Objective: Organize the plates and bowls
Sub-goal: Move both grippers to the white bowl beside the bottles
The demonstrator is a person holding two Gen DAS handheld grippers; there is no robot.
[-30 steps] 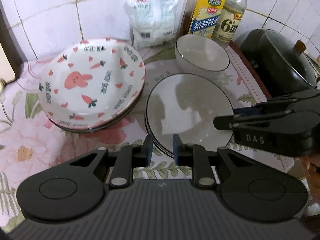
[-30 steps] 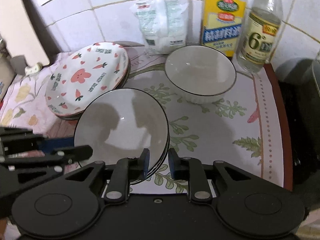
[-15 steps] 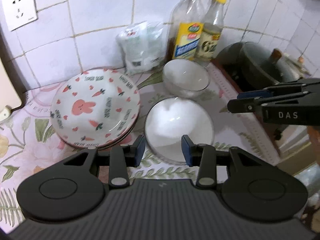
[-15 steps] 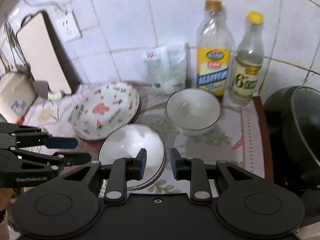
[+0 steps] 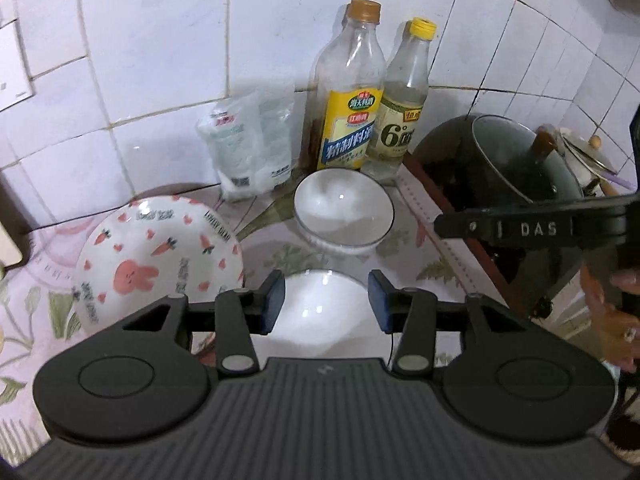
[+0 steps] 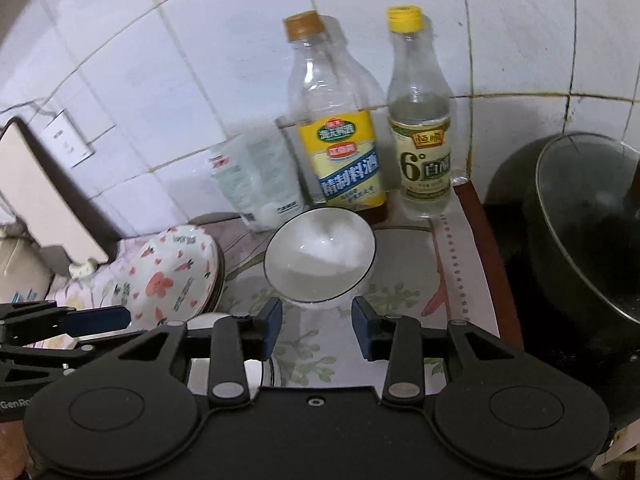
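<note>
On the floral cloth, white black-rimmed bowl (image 6: pixel 320 258) sits upright

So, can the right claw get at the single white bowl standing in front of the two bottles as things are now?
Probably yes. The right claw is open and points at the white bowl, with only bare tablecloth between them. The two bottles stand behind the bowl, not in the way.

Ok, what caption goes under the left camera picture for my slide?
Open left hand-held gripper above stacked white plates, bunny plates beside, white bowl behind.
</note>
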